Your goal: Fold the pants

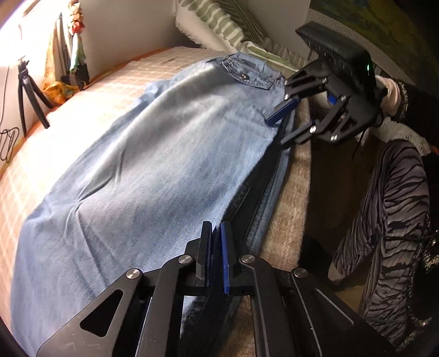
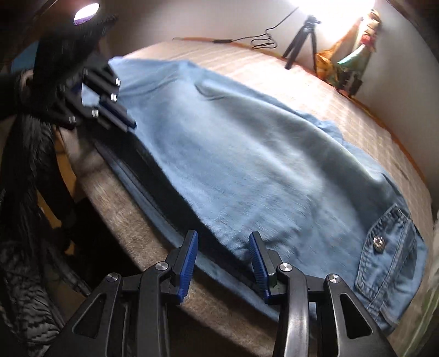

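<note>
Light blue denim pants (image 1: pixel 153 153) lie flat on the bed, legs stacked, near the bed's front edge; they also show in the right wrist view (image 2: pixel 247 164). The waist with a buttoned back pocket (image 2: pixel 384 247) is at the right end. My left gripper (image 1: pixel 216 236) is shut on the near edge of the pants toward the leg end; it also shows in the right wrist view (image 2: pixel 129 123). My right gripper (image 2: pixel 223 247) is open, its jaws straddling the near seam edge close to the waist; it also shows in the left wrist view (image 1: pixel 277 129).
The bed has a checked cover (image 1: pixel 68 109) and a furry beige blanket (image 2: pixel 131 219) along its front edge. A small black tripod (image 2: pixel 301 41) and cables stand at the far side by the wall. A striped pillow (image 1: pixel 219 22) lies beyond the waist. The person's patterned clothing (image 1: pixel 384 219) is beside the bed.
</note>
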Available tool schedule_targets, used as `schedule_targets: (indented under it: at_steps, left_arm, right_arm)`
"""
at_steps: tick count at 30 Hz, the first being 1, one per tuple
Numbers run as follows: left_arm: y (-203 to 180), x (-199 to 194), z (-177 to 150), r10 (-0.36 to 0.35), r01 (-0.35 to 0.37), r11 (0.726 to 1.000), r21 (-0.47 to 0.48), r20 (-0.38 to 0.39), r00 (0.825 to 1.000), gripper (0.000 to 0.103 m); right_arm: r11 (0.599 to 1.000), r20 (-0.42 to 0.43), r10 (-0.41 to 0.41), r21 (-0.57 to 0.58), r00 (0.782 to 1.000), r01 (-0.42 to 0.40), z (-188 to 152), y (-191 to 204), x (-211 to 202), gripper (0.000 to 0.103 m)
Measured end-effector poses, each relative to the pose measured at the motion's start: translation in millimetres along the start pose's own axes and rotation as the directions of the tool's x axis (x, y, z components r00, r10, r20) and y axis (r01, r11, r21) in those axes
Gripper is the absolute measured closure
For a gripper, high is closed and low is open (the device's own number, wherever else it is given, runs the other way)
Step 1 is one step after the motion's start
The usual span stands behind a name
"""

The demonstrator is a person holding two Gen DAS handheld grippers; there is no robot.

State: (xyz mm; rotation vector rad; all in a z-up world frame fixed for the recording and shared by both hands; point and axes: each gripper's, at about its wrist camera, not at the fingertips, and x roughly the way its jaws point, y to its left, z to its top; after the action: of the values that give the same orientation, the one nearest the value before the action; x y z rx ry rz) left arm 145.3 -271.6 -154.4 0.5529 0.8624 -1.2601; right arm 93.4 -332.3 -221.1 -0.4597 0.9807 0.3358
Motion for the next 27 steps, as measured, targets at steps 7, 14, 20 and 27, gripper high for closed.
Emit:
schedule_targets:
  at_steps: [7, 14, 20, 27]
  left_arm:
    - [-4.8, -3.6, -3.4, -0.012, 0.013, 1.0, 0.018, -0.006, 1.0, 0.099]
    - [-15.6, 14.6, -19.0, -0.087, 0.088, 0.996, 0.005, -0.048, 0.995, 0.1]
    - [-4.8, -21.0, -15.4, -0.06, 0.06, 0.996, -0.068, 0.007, 0.998, 0.094]
    - [47.2, -104.0, -45.4, 0.102, -0.056, 0.958, -0.281, 0.152, 0.983, 0.082]
  right_arm:
    - [0.999, -0.041, -0.038, -0.029, 0.998, 0.037, 8.0, 5.7, 1.3, 0.101]
    - [1.0, -0.115, 0.015, -0.021, 0.993, -0.018, -4.6, 3.3, 2.9, 0.095]
    - [0.98, 0.133, 0.144, 0.122, 0.981, -0.16, 32.3, -54.4, -40.5, 0.056]
    - [0.891, 0.17, -0.007, 0.448, 0.985, -0.07, 76.3, -179.7, 10.5, 0.042]
